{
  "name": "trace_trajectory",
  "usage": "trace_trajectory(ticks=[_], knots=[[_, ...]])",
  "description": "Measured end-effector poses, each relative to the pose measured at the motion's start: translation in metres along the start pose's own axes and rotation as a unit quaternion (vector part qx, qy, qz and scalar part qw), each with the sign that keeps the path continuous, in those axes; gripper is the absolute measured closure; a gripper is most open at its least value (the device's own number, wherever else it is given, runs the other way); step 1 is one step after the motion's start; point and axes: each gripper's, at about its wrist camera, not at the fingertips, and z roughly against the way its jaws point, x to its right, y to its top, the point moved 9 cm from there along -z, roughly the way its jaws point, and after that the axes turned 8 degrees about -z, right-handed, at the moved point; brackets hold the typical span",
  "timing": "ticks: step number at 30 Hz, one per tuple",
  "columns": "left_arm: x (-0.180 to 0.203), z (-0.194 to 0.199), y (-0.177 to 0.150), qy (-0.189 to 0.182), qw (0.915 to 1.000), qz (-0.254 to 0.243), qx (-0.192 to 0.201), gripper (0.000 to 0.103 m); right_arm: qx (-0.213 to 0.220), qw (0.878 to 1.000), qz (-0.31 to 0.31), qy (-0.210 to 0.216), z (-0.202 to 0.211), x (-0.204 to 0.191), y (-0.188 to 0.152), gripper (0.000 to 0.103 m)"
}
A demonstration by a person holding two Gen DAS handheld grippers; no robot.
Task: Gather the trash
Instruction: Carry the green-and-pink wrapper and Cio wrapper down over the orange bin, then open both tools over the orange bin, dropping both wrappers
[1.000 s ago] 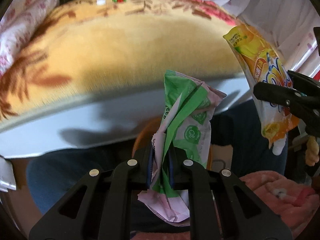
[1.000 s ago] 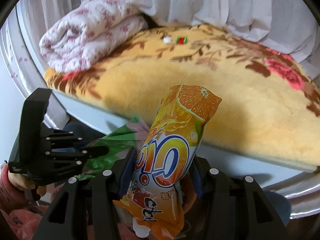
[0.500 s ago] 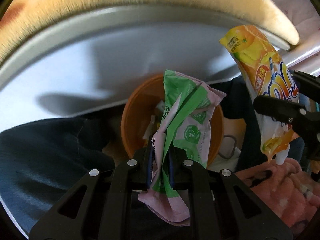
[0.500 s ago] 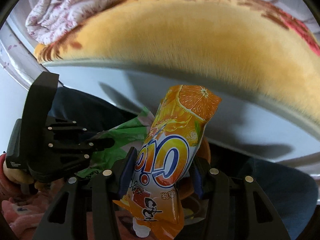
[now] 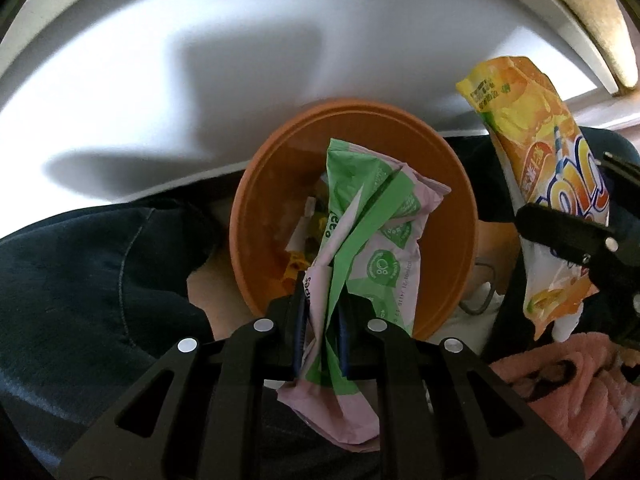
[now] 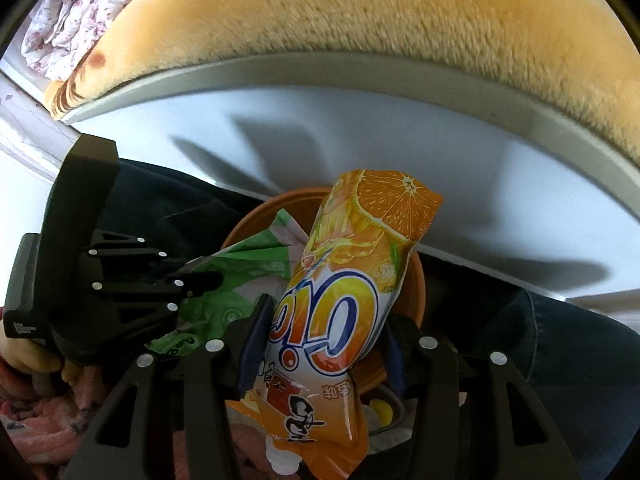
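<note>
My left gripper (image 5: 322,312) is shut on a crumpled green and pink wrapper (image 5: 372,240), which hangs over the mouth of an orange bin (image 5: 260,216) with scraps inside. My right gripper (image 6: 326,332) is shut on an orange juice pouch (image 6: 348,280), held upright just above the same orange bin (image 6: 416,280). In the left wrist view the juice pouch (image 5: 544,184) and the right gripper (image 5: 576,240) sit at the right, beside the bin's rim. In the right wrist view the left gripper (image 6: 200,280) and its green wrapper (image 6: 244,268) are at the left.
A white bed frame (image 5: 200,80) rises behind the bin, topped by a yellow fleece blanket (image 6: 360,20) and a folded floral quilt (image 6: 68,28). The person's dark trouser legs (image 5: 80,280) flank the bin. Pink fleece sleeves (image 5: 560,380) show at the frame edges.
Both grippers have sunk and tipped downward with their trash. The bed top has slid out of sight and the orange bin has come into view, larger and closer under both items.
</note>
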Motion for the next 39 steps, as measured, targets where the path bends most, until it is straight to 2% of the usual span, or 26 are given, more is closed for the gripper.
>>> trace_trajectory(ticks=[6, 7, 8, 9, 10, 11, 13, 30, 39], knots=[[-0.003, -0.007, 0.001, -0.001, 0.9999, 0.011, -0.012, 0.086, -0.009, 1.0, -0.003, 0.002, -0.009, 0.001, -0.001, 0.051], [-0.003, -0.008, 0.002, -0.002, 0.9998, 0.013, -0.012, 0.083, -0.011, 1.0, -0.003, 0.002, -0.011, 0.0, -0.001, 0.048], [-0.004, -0.008, 0.003, -0.003, 0.9998, 0.015, -0.012, 0.077, -0.014, 1.0, -0.004, 0.004, -0.012, 0.0, -0.001, 0.037], [-0.004, -0.007, 0.003, -0.005, 0.9998, 0.017, -0.011, 0.074, -0.013, 1.0, -0.005, 0.004, -0.013, -0.002, 0.001, 0.034], [-0.004, -0.006, 0.004, -0.006, 0.9998, 0.02, -0.008, 0.064, -0.009, 1.0, -0.004, 0.003, -0.011, -0.001, 0.003, 0.032], [-0.006, -0.004, 0.005, -0.002, 0.9997, 0.023, -0.006, 0.046, -0.005, 1.0, -0.002, 0.0, -0.008, 0.001, 0.003, 0.027], [-0.007, 0.0, 0.007, 0.0, 0.9996, 0.027, 0.002, 0.033, 0.001, 1.0, -0.003, -0.003, -0.006, 0.004, 0.005, 0.023], [-0.004, 0.016, 0.007, 0.021, 0.9993, 0.019, 0.026, 0.028, 0.022, 1.0, -0.008, -0.008, 0.015, 0.018, 0.005, 0.021], [0.008, 0.054, 0.011, 0.024, 0.9974, -0.004, 0.068, 0.021, 0.059, 0.998, -0.001, 0.002, 0.049, 0.014, 0.014, 0.021]])
